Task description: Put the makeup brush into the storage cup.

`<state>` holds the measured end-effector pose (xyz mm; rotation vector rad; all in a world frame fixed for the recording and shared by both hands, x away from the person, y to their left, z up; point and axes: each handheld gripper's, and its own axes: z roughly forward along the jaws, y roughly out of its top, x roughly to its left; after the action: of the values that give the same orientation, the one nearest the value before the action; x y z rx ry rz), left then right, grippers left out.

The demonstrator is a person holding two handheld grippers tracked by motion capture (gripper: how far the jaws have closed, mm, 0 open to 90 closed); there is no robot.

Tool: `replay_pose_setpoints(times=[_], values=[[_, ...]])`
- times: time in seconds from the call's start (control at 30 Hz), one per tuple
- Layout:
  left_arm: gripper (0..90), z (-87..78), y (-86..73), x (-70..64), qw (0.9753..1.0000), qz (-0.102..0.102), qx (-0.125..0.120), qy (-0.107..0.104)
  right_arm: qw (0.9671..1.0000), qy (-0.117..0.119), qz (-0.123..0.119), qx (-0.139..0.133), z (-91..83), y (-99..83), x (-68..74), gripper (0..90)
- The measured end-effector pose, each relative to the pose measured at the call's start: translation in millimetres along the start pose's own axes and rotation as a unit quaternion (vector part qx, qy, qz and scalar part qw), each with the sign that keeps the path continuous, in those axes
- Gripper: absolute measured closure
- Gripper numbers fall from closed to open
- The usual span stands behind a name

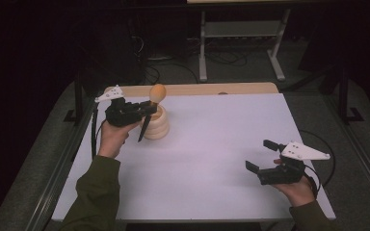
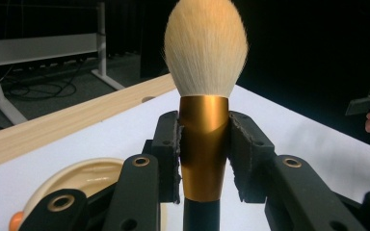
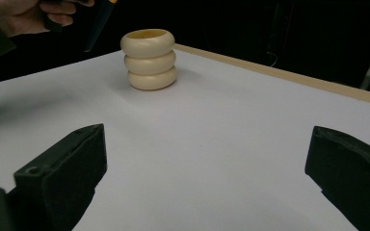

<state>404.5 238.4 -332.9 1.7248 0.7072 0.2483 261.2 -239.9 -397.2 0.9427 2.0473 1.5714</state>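
Brush (image 2: pixel 205 96) (gripped) above ribbed holder (image 1: pixel 157 124)

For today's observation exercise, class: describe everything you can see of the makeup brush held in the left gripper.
The makeup brush has a full, rounded head of cream-white bristles, a shiny copper-gold metal-looking ferrule and a black handle below it. It stands bristles up, roughly upright. The left gripper is shut on the ferrule, one padded jaw on each side. In the high view the handle points down beside the ribbed cream holder, above the white table; whether the tip touches anything cannot be told.
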Motion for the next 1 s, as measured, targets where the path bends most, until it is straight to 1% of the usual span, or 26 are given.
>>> replay_pose_setpoints(times=[0.7, 0.73, 0.9, 1.0], values=[[66.6, 2.7, 22.9, 12.8, 0.9999, 0.005, -0.007, 0.009, 1.0, 0.0, 0.001, -0.002, -0.8, 0.1, -0.9, 0.3], [66.6, 3.1, 24.9, 13.6, 0.9999, 0.01, -0.005, 0.01, 1.0, 0.0, 0.002, -0.002, -1.0, 0.1, -0.9, 0.3], [66.6, 4.7, 29.9, 14.9, 0.9998, 0.013, -0.005, 0.012, 1.0, 0.0, 0.002, -0.002, -1.1, 0.1, -1.3, 0.3], [66.6, 6.8, 35.4, 15.8, 0.9997, 0.02, -0.005, 0.015, 1.0, -0.001, 0.001, -0.002, -1.1, 0.1, -1.3, 0.2]])
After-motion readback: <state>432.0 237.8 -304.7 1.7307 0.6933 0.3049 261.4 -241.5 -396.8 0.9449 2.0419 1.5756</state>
